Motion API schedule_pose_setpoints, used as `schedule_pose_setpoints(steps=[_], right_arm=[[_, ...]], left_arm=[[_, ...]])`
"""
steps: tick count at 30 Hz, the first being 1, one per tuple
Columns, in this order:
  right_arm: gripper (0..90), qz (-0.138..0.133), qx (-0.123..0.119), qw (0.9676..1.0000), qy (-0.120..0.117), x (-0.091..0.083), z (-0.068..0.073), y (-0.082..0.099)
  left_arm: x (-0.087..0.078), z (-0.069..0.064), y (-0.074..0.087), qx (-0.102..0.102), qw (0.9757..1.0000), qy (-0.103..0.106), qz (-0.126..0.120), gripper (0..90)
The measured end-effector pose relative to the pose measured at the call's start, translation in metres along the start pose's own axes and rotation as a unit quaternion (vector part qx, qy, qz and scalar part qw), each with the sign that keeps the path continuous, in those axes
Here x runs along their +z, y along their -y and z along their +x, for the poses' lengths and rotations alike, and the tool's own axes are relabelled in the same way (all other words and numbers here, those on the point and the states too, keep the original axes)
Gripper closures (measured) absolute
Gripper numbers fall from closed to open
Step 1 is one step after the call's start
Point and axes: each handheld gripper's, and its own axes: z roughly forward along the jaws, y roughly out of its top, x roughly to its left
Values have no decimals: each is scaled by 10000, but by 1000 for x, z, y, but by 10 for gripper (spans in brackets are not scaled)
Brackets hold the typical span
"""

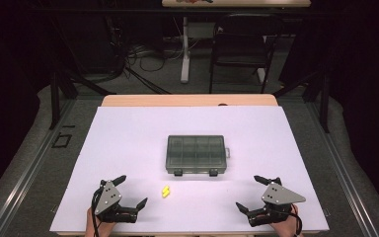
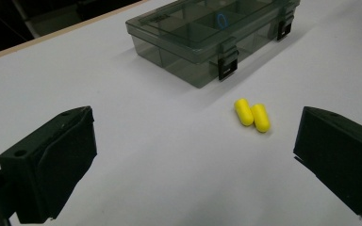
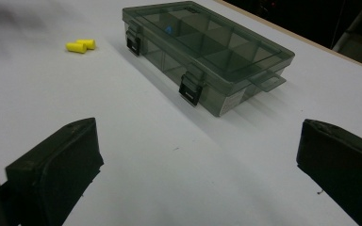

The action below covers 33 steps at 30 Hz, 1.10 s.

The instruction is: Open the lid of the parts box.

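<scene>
A white table [image 1: 128,148] holds a closed, smoky-grey compartment box [image 1: 196,154] near its middle, both latches facing the person. Two yellow earplugs [image 1: 166,191] lie side by side, touching, on the bare surface just in front of the box. The left claw [image 1: 131,191] rests near the front edge, jaws spread wide and empty, the earplugs nearby. The right claw [image 1: 248,193] sits opposite, also wide open, holding nothing.

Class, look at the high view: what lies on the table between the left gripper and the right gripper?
Between the left gripper and right gripper, two yellow earplugs lie side by side on the white table.
</scene>
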Motion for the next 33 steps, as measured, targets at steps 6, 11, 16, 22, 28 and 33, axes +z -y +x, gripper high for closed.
schedule_pose_setpoints(steps=[6, 11, 16, 22, 28, 33], right_arm=[[0, 23, -70, 10000, -21, 2, 1, -3], [0, 47, -20, 10000, -63, 10, 0, -6], [0, 90, -9, 9999, -123, 16, 0, -9], [0, 117, 55, 9998, -178, 26, -3, -12], [0, 130, 103, 9996, -227, 31, -5, -15], [0, 151, 103, 9995, -239, 37, -7, -19]], left_arm=[[1, 3, -3, -87, 9999, 51, 62, 0], [7, 5, -7, -137, 9998, 108, 87, 0], [12, 3, -12, -180, 9996, 153, 146, 0], [19, 3, -14, -208, 9992, 211, 287, 0], [27, 2, -21, -136, 9992, 249, 298, 0], [37, 0, -26, -74, 9989, 314, 346, 0]])
